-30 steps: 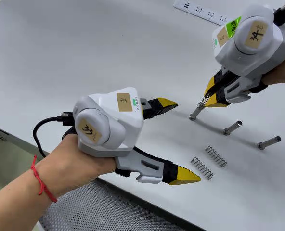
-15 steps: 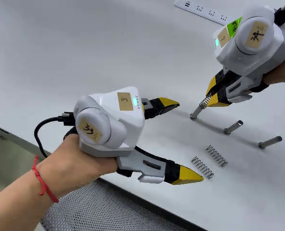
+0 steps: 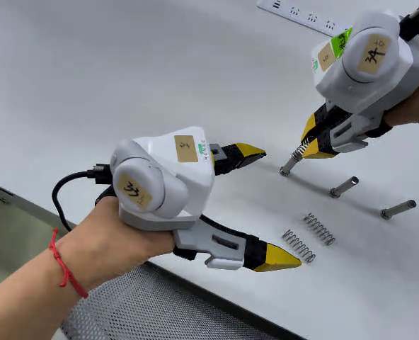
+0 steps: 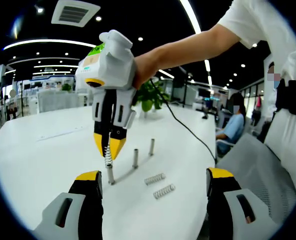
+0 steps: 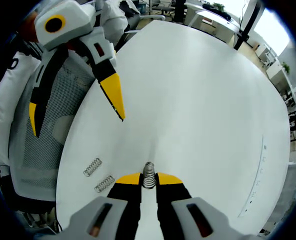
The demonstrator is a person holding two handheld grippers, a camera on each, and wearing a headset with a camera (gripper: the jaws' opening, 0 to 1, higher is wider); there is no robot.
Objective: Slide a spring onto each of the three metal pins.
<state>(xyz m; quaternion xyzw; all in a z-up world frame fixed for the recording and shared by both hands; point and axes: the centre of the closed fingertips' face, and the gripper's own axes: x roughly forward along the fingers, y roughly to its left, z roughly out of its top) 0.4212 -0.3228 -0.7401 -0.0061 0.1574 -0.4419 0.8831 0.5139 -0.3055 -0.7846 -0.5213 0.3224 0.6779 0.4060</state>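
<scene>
Three short metal pins stand on the white table: a left pin (image 3: 289,164), a middle pin (image 3: 342,187) and a right pin (image 3: 397,209). My right gripper (image 3: 303,150) is shut on a spring (image 3: 299,149), whose lower end meets the top of the left pin (image 4: 110,175). The held spring (image 5: 148,175) sticks out between the yellow fingertips. Two loose springs (image 3: 297,246) (image 3: 318,229) lie flat in front of the pins. My left gripper (image 3: 280,207) hovers wide open near the table's front edge, with nothing in it.
A white power strip (image 3: 294,15) lies at the far edge of the table. A mesh chair seat (image 3: 146,304) sits below the front edge. A black cable (image 3: 64,191) trails from the left gripper. People sit in the office behind.
The right gripper has rolled slightly while holding the spring at the left pin's top. The left gripper has drifted a little right. Pins and loose springs have not moved.
</scene>
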